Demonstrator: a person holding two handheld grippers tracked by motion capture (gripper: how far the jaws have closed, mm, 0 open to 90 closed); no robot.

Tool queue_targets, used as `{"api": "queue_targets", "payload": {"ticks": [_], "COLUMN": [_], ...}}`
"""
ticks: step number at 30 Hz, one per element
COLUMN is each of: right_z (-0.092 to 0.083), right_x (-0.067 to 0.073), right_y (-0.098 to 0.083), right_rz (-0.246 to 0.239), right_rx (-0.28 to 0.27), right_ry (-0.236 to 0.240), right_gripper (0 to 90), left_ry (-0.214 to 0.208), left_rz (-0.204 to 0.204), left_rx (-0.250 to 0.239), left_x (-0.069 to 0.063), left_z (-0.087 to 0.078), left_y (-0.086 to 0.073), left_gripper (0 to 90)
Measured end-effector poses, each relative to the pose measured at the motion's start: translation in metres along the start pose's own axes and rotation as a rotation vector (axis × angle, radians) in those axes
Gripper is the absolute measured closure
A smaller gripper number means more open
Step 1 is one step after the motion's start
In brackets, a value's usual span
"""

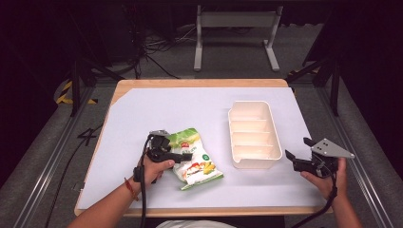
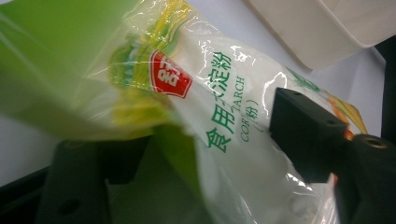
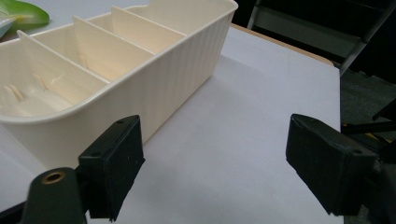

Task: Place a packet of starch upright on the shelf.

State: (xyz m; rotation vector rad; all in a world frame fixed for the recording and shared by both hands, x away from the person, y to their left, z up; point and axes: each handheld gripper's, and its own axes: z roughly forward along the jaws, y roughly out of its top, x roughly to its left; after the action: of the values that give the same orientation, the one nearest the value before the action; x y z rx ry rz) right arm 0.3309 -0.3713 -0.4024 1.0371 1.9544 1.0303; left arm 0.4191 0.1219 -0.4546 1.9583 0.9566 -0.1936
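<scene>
A clear and green bag of corn starch [image 1: 199, 167] lies on the white table cover, left of a cream divided tray [image 1: 254, 164]. My left gripper [image 1: 183, 156] reaches over the bag's left side. In the left gripper view the bag [image 2: 224, 88] fills the gap of the left gripper [image 2: 210, 126], and both jaws stand wide and press on it. My right gripper [image 1: 297, 148] hovers just right of the tray's near end. It is open with nothing between the jaws [image 3: 215, 140], and the tray wall [image 3: 177, 70] is close on its left.
The tray's compartments hold nothing. The tray's corner [image 2: 317, 32] sits beyond the bag. A green tip of the bag [image 3: 23, 11] shows past the tray. The wooden table edge [image 1: 199, 82] runs at the far side, with a metal stand [image 1: 235, 19] behind it.
</scene>
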Motion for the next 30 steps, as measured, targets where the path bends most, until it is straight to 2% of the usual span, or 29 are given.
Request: {"api": "queue_targets", "payload": {"ticks": [2,3,4,7,13,18,24,26,28,30], "right_z": [0.000,0.001,0.001,0.001,0.002,0.003,0.001,0.001,0.001,0.001], "right_x": [0.001,0.001,0.001,0.000,0.000,0.000,-0.002,-0.002,-0.001,-0.001], "right_y": [0.000,0.000,0.000,0.000,0.000,0.001,0.000,0.001,0.001,0.001], "right_rz": [0.000,0.004,0.004,0.026,0.025,0.019,0.025,0.026,0.020,0.017], "right_rx": [0.004,0.004,0.004,0.004,0.008,0.008,0.000,0.001,0.001,0.001], "right_ry": [0.000,-0.002,-0.002,0.009,0.017,0.022,0.021,0.020,0.022,0.022], "right_gripper": [19.0,19.0,19.0,18.9,18.9,18.9,18.9,18.9,18.8,18.9], "left_ry": [0.010,0.028,0.028,0.045,0.056,0.058,0.036,0.039,0.029,0.022], "left_rz": [0.009,0.030,0.030,0.073,0.166,0.203,0.261,0.267,0.294,0.296], "left_rx": [-0.008,-0.010,-0.010,-0.008,-0.010,-0.043,-0.132,-0.143,-0.194,-0.204], "left_x": [0.001,-0.001,-0.001,-0.005,-0.012,-0.018,-0.033,-0.037,-0.046,-0.049], "left_z": [-0.001,-0.002,-0.002,-0.001,-0.003,-0.006,-0.018,-0.021,-0.032,-0.034], "left_y": [0.000,0.000,0.000,0.000,0.001,0.002,0.006,0.006,0.009,0.010], "left_gripper": [49.5,57.9,62.6,67.7,81.7,85.1,86.2,86.6,87.1,87.2]}}
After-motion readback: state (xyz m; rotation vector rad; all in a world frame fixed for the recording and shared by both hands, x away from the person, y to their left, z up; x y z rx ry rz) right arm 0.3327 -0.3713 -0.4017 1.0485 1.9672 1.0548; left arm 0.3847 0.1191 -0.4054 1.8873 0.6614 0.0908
